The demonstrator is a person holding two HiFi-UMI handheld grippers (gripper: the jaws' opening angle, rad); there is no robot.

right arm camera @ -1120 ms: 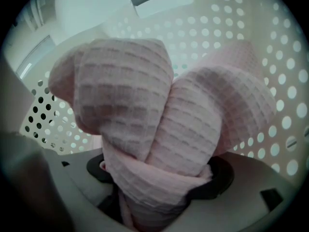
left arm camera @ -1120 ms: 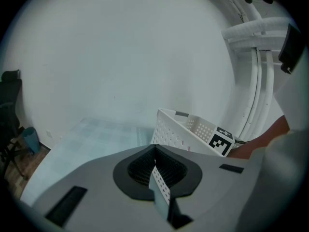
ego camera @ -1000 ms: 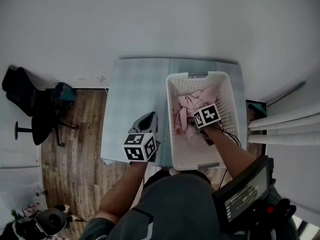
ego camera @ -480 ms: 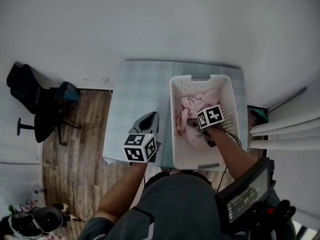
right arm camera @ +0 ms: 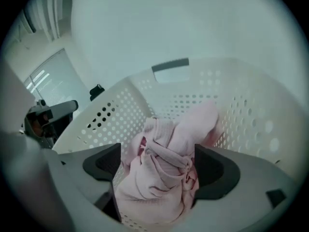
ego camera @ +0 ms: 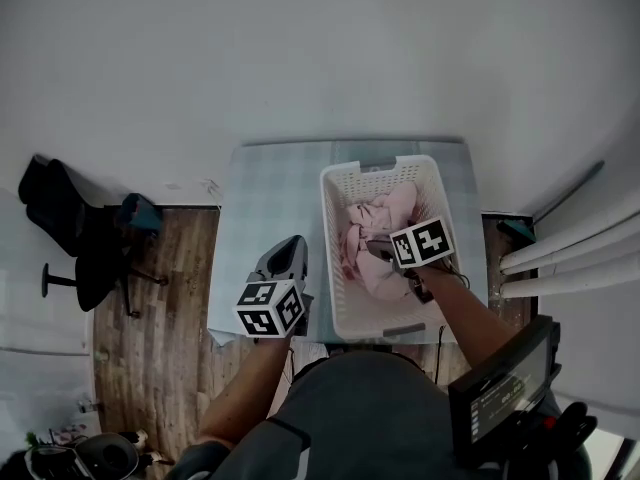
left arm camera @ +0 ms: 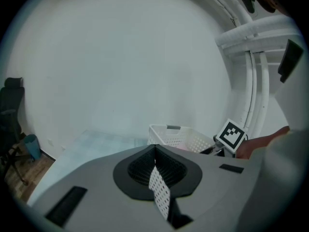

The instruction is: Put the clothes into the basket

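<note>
Shifted slightly rightward, the right tool (right arm camera: 155,159) stands open around the one crumpled pink cloth bundle (ego camera: 364,240) inside the one white perforated plastic basket (ego camera: 327,250) on the pale surface (ego camera: 270,198); left tool (left arm camera: 154,159) closed, empty.

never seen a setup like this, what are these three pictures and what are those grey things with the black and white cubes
There is no robot here. A person holds a two-jaw gripper in each hand, and the checkered cubes are parts of those grippers. The top-down picture comes from a camera on the person's head. The other two come from a camera riding on each gripper, looking along its jaws.

On the pale table stands a white perforated basket with pink clothes in it. The left gripper hangs beside the basket with its jaws together, holding nothing. The right gripper reaches into the basket, its jaws wide apart with the pink clothes between them.
</note>
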